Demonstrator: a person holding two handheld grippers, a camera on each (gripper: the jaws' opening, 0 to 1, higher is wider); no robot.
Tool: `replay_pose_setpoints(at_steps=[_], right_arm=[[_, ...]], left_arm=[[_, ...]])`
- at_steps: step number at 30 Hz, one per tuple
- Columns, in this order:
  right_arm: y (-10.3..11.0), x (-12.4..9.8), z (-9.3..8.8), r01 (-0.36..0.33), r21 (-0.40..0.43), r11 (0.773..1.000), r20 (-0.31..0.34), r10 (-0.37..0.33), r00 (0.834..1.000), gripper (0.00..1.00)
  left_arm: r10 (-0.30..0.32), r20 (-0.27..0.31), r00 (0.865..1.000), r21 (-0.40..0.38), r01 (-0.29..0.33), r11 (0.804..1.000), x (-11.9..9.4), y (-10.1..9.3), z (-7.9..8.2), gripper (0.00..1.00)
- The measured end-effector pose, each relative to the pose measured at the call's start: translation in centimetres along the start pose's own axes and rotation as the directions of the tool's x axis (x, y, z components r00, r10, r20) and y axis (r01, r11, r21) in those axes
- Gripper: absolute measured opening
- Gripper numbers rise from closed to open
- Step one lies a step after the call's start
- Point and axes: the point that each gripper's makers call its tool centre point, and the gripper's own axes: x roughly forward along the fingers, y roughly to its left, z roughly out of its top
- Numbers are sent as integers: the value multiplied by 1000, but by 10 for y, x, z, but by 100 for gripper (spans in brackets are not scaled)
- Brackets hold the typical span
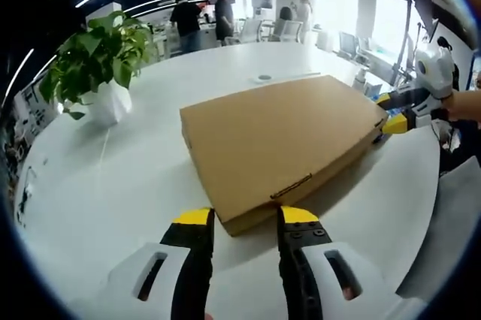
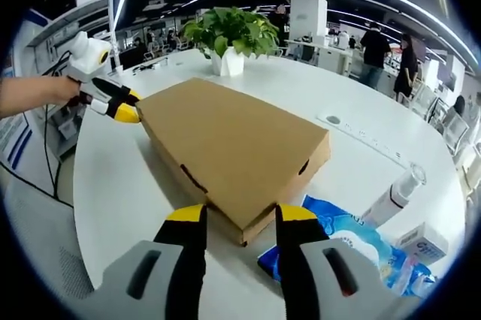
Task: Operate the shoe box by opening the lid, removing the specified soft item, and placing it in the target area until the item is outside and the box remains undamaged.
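Left gripper view: shoe box [image 1: 282,140] flat on the white desk [image 1: 113,192], lid closed, long axis running from the near corner between the left gripper [image 1: 244,218] fingers away toward the far right. Fingers released, parted either side of that near corner, not gripping it. Right gripper [image 1: 394,113] at the opposite corner, yellow tips at the box edge; whether touching, cannot tell. Potted plant [image 1: 101,64] in a white pot to the left, well apart from the box. Small round port [image 1: 263,77] set into the desk beyond the box. Open office behind, people [image 1: 199,16] standing among chairs, bright windows to the right.

Right gripper view: same box [image 2: 233,147] seen from the other end, a corner lying between the released, spread fingers [image 2: 186,226], long axis leading off to the upper left. Blue packet [image 2: 353,241] just beside the near corner, partly under it by the look. White bottle [image 2: 394,196] and a small carton [image 2: 422,245] near the packet on the right. Plant [image 2: 229,34] beyond the box. Ceiling light strips overhead.
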Motion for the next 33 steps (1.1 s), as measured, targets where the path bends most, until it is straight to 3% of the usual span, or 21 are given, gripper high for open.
replay_pose_setpoints(at_steps=[9, 17, 26, 33], right_arm=[[-13, -32, -3, 58, 5, 998, 45, -58, 997, 40], [-29, -68, -16, 114, 21, 993, 64, -115, 991, 48], [-38, -124, -46, 168, 29, 985, 75, -170, 983, 56], [-38, -158, -76, 214, 106, 971, 48, -220, 974, 64]], left_arm=[[3, 13, 1000, 16, -3, 1000, -18, -17, -6, 43], [0, 81, 997, 17, -2, 1000, -49, -37, -6, 48], [-13, 182, 983, 16, 11, 1000, -82, -69, -4, 63], [-21, 178, 984, 22, 18, 1000, -95, -85, -16, 71]])
